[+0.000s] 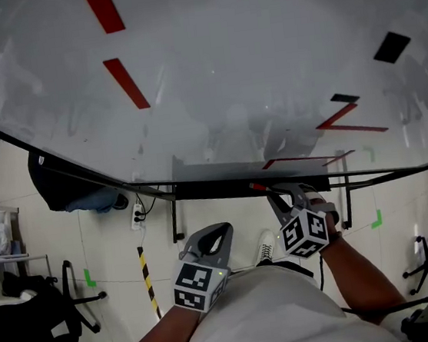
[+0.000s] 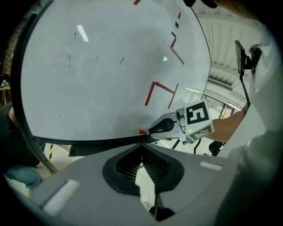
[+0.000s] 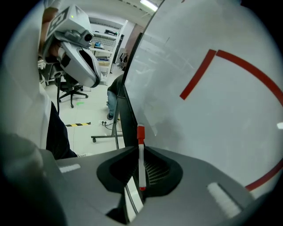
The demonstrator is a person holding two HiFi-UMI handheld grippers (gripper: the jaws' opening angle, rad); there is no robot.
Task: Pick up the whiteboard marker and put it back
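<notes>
While right gripper (image 1: 279, 195) grips marker (image 3: 140, 152) | at tray (image 1: 216, 185) edge

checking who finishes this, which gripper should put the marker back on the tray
Right: the right gripper holds the marker at the tray; the left gripper is empty and further back.

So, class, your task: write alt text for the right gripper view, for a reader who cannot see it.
The right tool is shut on a white whiteboard marker with a red cap, close beside a whiteboard marked with red lines. The left tool shows at the upper left.
</notes>
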